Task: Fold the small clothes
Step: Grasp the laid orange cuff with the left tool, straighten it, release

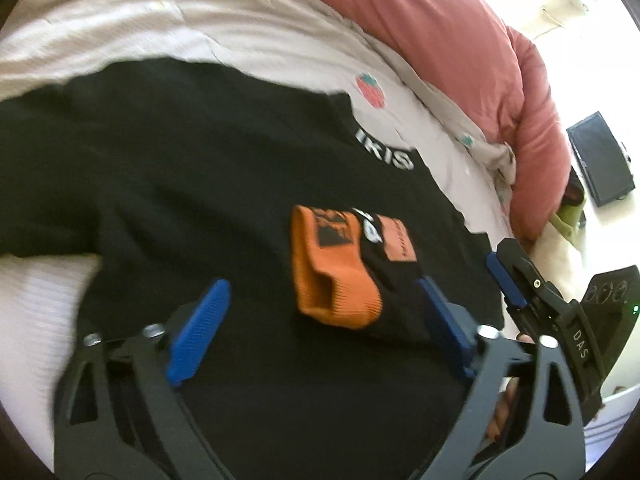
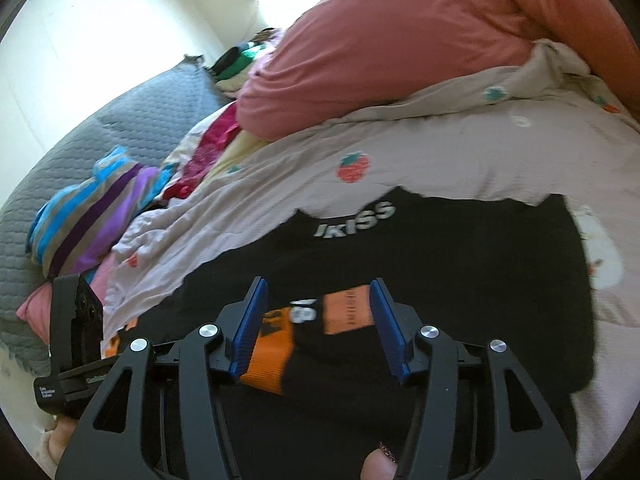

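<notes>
Looking down along my left tongs (image 1: 320, 312), I have them tilted steeply toward the bed, blue pads wide apart and gripping nothing. The orange-and-black sock (image 1: 352, 268) lies between and just ahead of them, nearer the right-hand pad, resting on a black garment (image 1: 180, 168) with white lettering near its far edge.

My right tongs (image 2: 316, 320) slope down more gently, pads at a middling width on either side of the same sock (image 2: 316, 332). The left pad looks to be against the orange cuff; the right one stands just beside the fabric, and blur keeps me from telling whether it touches. I see no squeeze on it.

Beyond both tongs the black garment (image 2: 440, 260) is spread on a pale strawberry-print quilt (image 2: 440, 152), with a pink duvet (image 2: 400, 40) heaped farther off.

A fingertip (image 2: 378, 466) shows at the bottom edge, cut off. The lettering on the sock is too smeared to read.
</notes>
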The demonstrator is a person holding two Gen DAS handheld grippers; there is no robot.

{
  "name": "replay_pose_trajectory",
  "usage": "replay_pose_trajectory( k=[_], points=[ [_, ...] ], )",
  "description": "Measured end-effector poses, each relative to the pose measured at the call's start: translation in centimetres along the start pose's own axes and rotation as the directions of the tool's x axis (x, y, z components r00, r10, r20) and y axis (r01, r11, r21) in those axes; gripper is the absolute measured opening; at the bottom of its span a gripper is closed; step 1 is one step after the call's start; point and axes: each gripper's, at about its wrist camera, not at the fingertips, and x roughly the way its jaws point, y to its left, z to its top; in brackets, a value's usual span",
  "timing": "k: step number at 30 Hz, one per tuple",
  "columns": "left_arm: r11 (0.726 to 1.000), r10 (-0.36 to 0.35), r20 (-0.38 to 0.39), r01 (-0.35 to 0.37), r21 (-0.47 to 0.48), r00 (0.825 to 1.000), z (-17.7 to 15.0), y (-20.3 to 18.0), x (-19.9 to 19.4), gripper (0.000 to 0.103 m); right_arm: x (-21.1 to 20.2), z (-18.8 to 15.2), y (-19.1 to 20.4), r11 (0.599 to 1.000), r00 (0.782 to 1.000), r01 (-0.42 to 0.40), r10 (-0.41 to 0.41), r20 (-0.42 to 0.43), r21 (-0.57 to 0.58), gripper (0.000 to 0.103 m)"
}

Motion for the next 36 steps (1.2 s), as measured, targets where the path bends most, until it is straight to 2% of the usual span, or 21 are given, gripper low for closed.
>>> replay_pose_trajectory(
  k=[5, 8, 13, 16, 18, 22, 25, 31, 36],
  points=[
    [1.0, -0.018, -0.039, 0.018, -0.016, 0.999, 0.0, -0.8, 1.8, 0.065, -1.5, 0.2, -2.4, 0.998, 0.999, 0.047, -0.048, 0.025, 0.028, 0.052],
    [1.0, -0.015, -0.049, 0.014, -0.022, 0.999, 0.2, -1.2, 2.5, 0.065, -2.4, 0.3, -3.7, 0.996, 0.997, 0.074, -0.075, 0.034, 0.043, 0.052],
    [0.999, 0.031, -0.055, -0.032, -0.019, 0.998, 0.4, -1.6, 3.7, 0.051, -3.0, 0.1, -5.5, 0.992, 0.993, 0.109, -0.112, 0.033, 0.07, 0.052],
    [0.997, 0.073, -0.054, -0.072, 0.01, 0.996, 0.4, -1.9, 4.3, 0.03, -3.4, -0.1, -6.4, 0.988, 0.991, 0.125, -0.128, 0.033, 0.085, 0.052],
    [0.995, 0.091, -0.04, -0.09, 0.041, 0.995, 0.4, -2.2, 4.4, 0.012, -3.6, -0.1, -6.9, 0.987, 0.99, 0.135, -0.138, 0.032, 0.093, 0.052],
    [0.989, 0.093, -0.008, -0.092, 0.112, 0.996, 0.7, -3.1, 3.6, 0.007, -4.0, -0.3, -7.5, 0.983, 0.987, 0.155, -0.159, 0.031, 0.103, 0.052],
    [0.981, 0.096, 0.044, -0.102, 0.165, 0.994, 1.0, -4.3, 2.0, 0.006, -4.2, -0.3, -7.9, 0.98, 0.985, 0.169, -0.173, 0.028, 0.101, 0.052],
    [0.949, 0.145, 0.196, -0.193, 0.25, 0.97, 2.1, -6.1, -2.2, 0.005, -4.3, -0.5, -7.9, 0.977, 0.981, 0.192, -0.195, 0.022, 0.094, 0.052],
    [0.937, 0.189, 0.24, -0.248, 0.247, 0.952, 2.6, -5.2, -3.7, 0.005, -3.8, -0.5, -7.2, 0.978, 0.98, 0.195, -0.196, 0.015, 0.069, 0.052]
  ],
)
